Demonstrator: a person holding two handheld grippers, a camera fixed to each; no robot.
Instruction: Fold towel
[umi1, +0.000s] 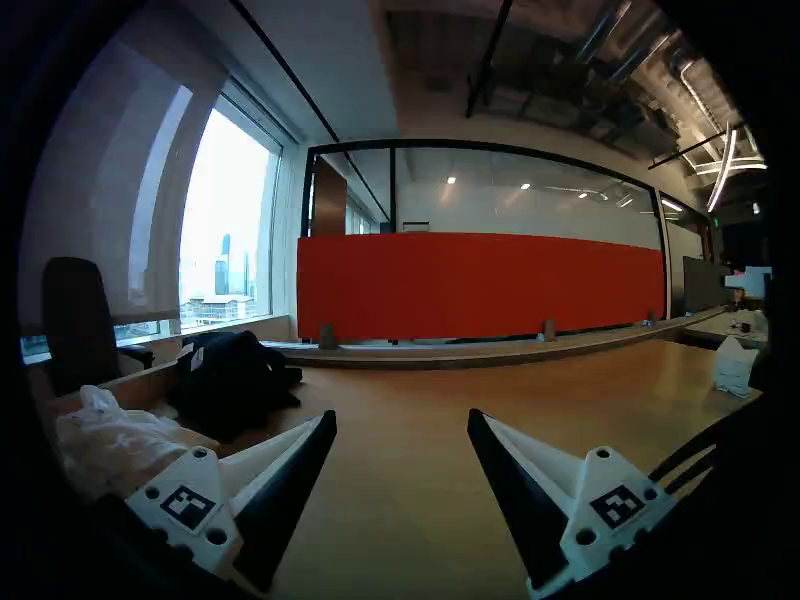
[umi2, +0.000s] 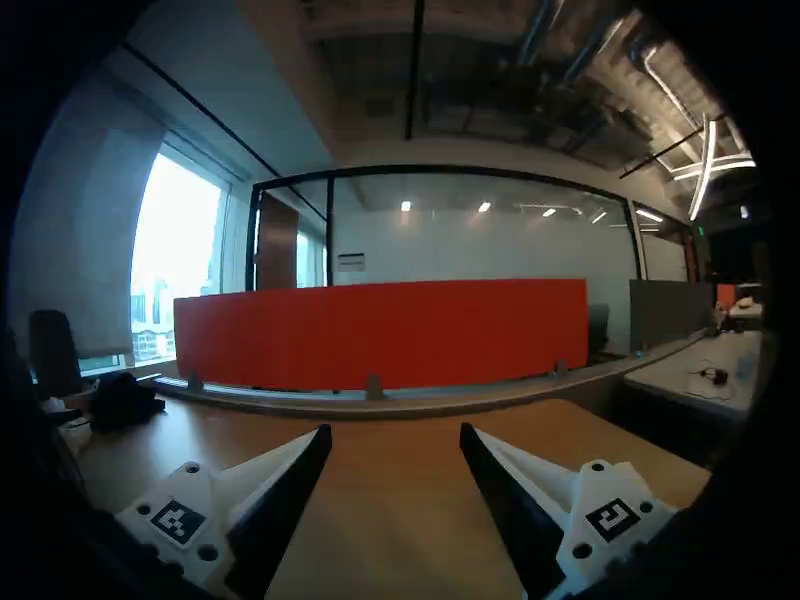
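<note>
Jaws on both tools stand wide apart with nothing between them: the left gripper (umi1: 401, 414) and the right gripper (umi2: 394, 428) each look out level over a bare stretch of wooden desk (umi1: 420, 520). No spread towel lies ahead of either. The likeliest candidate is one white crumpled heap (umi1: 110, 440) at the desk's edge, off to the left of the left gripper and just beside its left finger; whether it is cloth or a plastic bag I cannot tell. It is bunched up, so no long axis can be read. Judging by that, the left hand is the nearer one, and reaching the heap calls for a turn leftward. Behind the heap sits one black bag (umi1: 230, 380), with one dark chair (umi1: 75, 320) farther left. One small white object (umi1: 735, 365) stands at the far right, and one red partition (umi1: 480, 285) runs along the back of the desk.
</note>
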